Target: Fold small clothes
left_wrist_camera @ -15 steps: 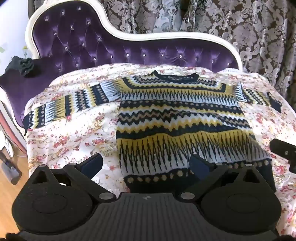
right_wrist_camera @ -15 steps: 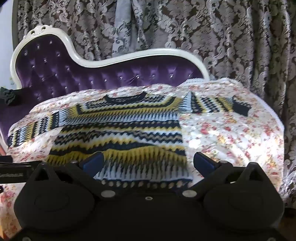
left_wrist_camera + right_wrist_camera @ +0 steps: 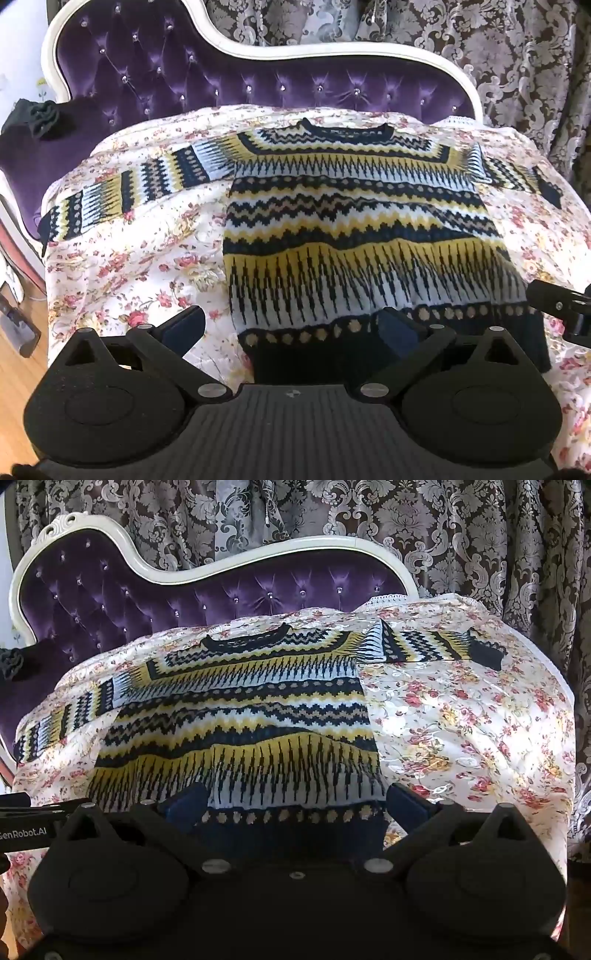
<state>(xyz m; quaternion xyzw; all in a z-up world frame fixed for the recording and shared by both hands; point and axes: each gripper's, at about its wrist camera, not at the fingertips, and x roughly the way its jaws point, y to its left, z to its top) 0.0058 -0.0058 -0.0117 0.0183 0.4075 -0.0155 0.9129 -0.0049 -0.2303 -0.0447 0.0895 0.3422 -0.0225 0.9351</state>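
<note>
Only the left wrist view took in the wooden floor (image 3: 14, 373) and the sweater's (image 3: 354, 236) whole left sleeve; only the right wrist view showed the right sleeve's dark cuff (image 3: 487, 653) in full. The sweater lay flat on the floral sheet (image 3: 140, 258). The left hand-held gripper (image 3: 291, 328) stood wide apart at the hem's left corner, the right hand-held gripper (image 3: 295, 805) likewise over the right corner, neither clamping it.

Home, tufted purple sofa (image 3: 258, 85), damask curtains (image 3: 461, 535)
</note>
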